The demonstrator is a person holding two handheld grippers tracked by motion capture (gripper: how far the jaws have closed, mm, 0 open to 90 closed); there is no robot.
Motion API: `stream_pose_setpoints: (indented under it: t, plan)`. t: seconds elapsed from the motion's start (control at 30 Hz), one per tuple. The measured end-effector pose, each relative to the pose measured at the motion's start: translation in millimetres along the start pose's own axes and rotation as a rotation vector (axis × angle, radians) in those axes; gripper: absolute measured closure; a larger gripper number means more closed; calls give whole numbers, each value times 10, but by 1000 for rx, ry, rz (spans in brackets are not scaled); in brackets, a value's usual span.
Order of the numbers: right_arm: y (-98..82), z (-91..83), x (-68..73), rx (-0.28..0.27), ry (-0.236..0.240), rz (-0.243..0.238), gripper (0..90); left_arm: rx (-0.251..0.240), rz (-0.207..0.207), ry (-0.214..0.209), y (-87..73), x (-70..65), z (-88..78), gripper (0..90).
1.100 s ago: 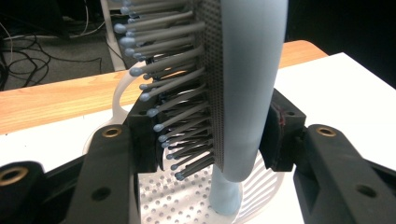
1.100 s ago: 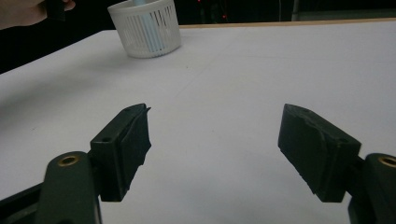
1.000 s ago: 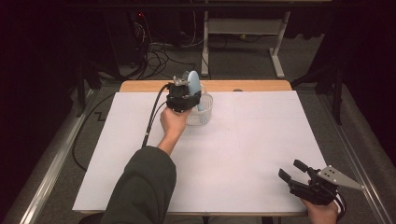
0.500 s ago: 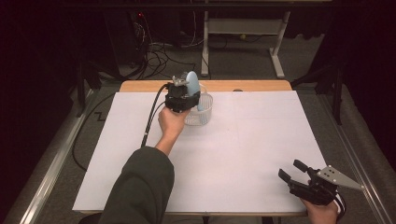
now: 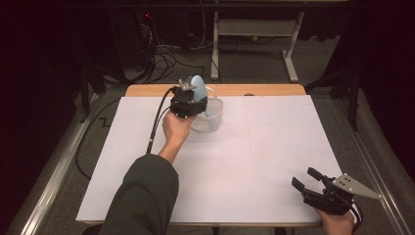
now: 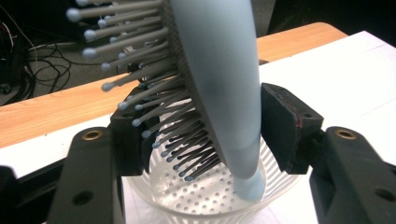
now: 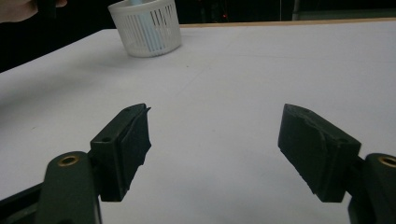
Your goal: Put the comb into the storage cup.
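Note:
A pale blue hairbrush stands handle-down in a small white perforated basket, its grey bristles facing my left jaw. My left gripper straddles the brush. Its jaws have just been opening, and the right pad sits just off the brush's back. In the high view the left gripper hovers over the basket at the table's far side, and the brush head pokes up above it. My right gripper rests near the front right corner, open and holding nothing. The right gripper view has the basket far off, past the right gripper.
White paper covers the tabletop, with a strip of bare wood along the far edge. A black cable trails from the left gripper off the table's left side. Table legs and loose cables lie on the dark floor beyond.

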State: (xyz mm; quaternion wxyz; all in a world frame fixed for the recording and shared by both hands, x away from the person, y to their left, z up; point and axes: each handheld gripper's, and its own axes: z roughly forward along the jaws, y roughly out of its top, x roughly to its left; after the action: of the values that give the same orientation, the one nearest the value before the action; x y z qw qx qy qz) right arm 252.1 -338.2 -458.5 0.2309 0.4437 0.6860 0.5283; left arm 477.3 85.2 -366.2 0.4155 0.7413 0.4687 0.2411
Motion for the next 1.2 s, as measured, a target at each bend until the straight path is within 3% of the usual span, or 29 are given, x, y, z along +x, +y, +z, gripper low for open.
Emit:
stream_pose_setpoints:
  t: [0.5, 1.2]
  plan:
    - [-2, 6, -5, -1, 0, -1, 257, 38, -3, 30, -5, 73, -18, 370]
    - [-3, 6, -9, -1, 0, 0, 256, 100, -39, 46, -25, 201, -2, 336]
